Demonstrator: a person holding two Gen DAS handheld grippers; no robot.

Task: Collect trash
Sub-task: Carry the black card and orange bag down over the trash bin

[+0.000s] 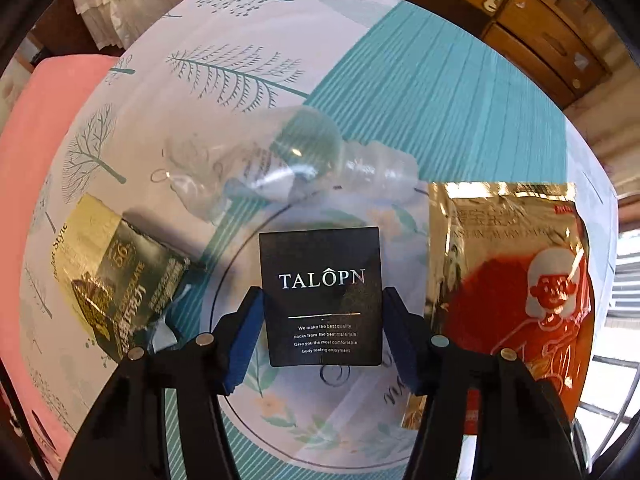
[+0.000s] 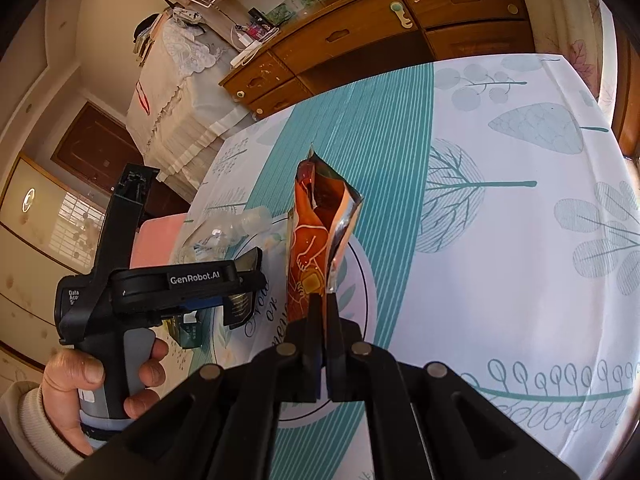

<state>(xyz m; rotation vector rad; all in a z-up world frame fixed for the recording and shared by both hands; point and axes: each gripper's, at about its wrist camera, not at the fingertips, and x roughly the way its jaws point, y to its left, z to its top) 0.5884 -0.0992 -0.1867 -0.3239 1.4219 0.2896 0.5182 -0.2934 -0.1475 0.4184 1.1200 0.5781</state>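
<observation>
- Left wrist view: a table under a white cloth printed with teal trees and a broad teal striped band (image 1: 400,92) fills the view; a wooden chest of drawers (image 1: 548,40) stands beyond it and a pink cushion (image 1: 44,152) lies at the left edge.
- The left gripper (image 1: 324,320) points straight down, its blue-padded jaws part open on either side of a flat black square card packet printed TALOPN (image 1: 322,296), at or just beside its side edges; whether the pads press it I cannot tell.
- A crushed clear plastic bottle (image 1: 280,164) lies on its side beyond the packet, long axis running left to right.
- A green and gold chocolate box (image 1: 120,284) lies tilted at the left.
- Right wrist view: the same table; a lace-covered cabinet (image 2: 180,76) stands by the drawers.
- The right gripper (image 2: 322,316) is clamped tight on the lower edge of a gold and orange foil pouch (image 2: 316,232), which stands upright, open mouth pointing away.
- A hand (image 2: 96,380) holds the left gripper's handle.
</observation>
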